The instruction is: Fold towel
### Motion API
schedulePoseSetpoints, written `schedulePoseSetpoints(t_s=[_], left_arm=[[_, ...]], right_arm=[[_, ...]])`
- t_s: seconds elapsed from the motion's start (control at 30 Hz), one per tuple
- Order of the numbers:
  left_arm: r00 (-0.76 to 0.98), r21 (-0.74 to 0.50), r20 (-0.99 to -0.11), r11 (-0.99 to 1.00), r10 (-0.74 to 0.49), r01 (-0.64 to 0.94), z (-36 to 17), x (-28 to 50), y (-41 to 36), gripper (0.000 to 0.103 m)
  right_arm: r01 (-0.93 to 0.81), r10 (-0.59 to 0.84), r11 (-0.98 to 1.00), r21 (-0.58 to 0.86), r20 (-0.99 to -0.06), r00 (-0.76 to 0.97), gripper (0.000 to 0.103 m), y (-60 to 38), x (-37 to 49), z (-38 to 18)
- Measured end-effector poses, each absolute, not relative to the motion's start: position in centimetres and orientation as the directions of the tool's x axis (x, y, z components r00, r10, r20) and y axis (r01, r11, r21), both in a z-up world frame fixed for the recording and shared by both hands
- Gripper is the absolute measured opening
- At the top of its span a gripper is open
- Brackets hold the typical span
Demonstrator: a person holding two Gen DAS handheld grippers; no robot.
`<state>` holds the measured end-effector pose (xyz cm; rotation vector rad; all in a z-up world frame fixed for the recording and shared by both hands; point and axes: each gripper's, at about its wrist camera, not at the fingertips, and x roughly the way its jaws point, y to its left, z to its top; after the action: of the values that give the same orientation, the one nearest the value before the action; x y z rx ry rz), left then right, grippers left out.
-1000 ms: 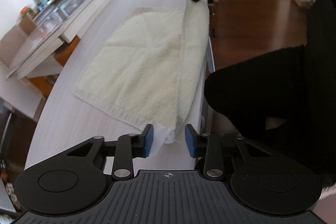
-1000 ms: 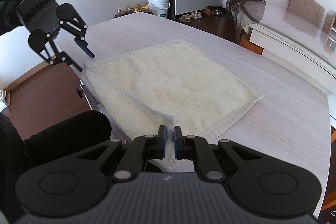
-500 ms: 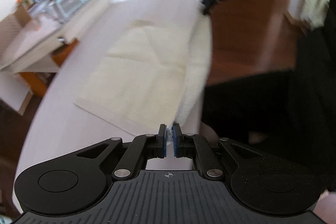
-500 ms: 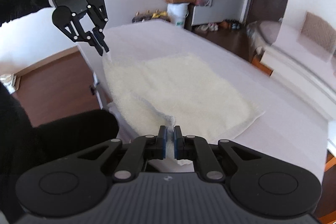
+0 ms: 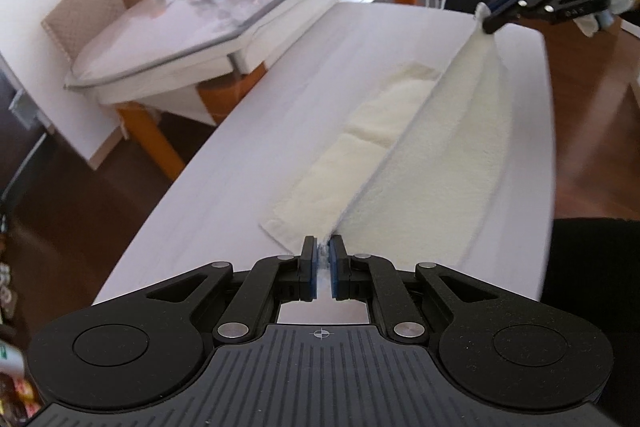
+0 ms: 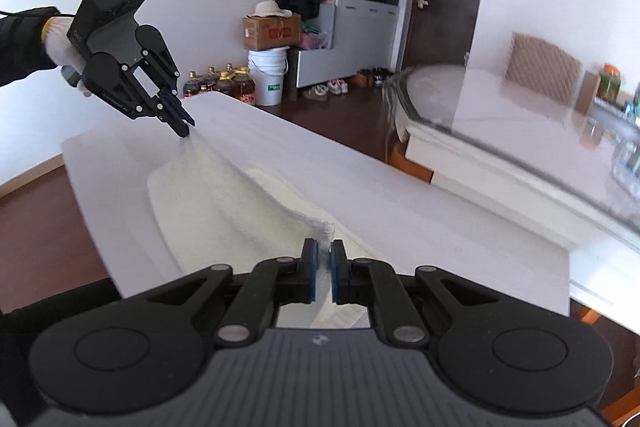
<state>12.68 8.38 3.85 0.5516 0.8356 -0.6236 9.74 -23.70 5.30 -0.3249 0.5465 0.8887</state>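
Two towel (image 5: 432,163) corners between fingers (image 5: 308,259)

- Left gripper (image 5: 324,253) closed on towel (image 5: 432,163) corner since a second ago.
- Near edge raised off table (image 5: 240,163), taut from frame bottom to upper right.

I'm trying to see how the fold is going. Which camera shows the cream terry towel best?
The left wrist view: the cream terry towel runs full length, one edge lifted between both tongs over the flat half. The right wrist view shows a shorter stretch, its near end hidden behind the tongs.
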Motion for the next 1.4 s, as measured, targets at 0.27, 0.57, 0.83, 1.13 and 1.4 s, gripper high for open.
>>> schedulePoseSetpoints(t_s=[0.27,0.57,0.83,1.13,1.4], left_arm=[[0.516,0.181,-0.809,0.714,-0.283,0.676,2.5,17.8,8.8,0.007],[0.524,0.181,-0.811,0.740,-0.260,0.647,-0.9,20.8,9.0,0.013],[0.560,0.187,-0.789,0.771,-0.251,0.609,-1.8,20.5,9.7,0.028],[0.626,0.180,-0.751,0.846,-0.211,0.502,-0.3,18.5,12.1,0.064],[0.686,0.146,-0.715,0.932,-0.133,0.333,1.6,12.1,15.5,0.078]], right_arm=[[-0.750,0.610,0.661,0.028,-0.602,0.515,0.008,-23.1,14.9,3.2],[-0.690,0.549,0.721,0.062,-0.658,0.514,0.008,-22.1,18.4,-0.5],[-0.668,0.495,0.744,0.008,-0.678,0.544,0.023,-21.3,18.6,-1.8],[-0.603,0.471,0.798,-0.013,-0.611,0.636,0.030,-21.8,16.0,0.7],[-0.747,0.628,0.662,0.053,-0.583,0.515,0.030,-14.5,10.8,1.9]])
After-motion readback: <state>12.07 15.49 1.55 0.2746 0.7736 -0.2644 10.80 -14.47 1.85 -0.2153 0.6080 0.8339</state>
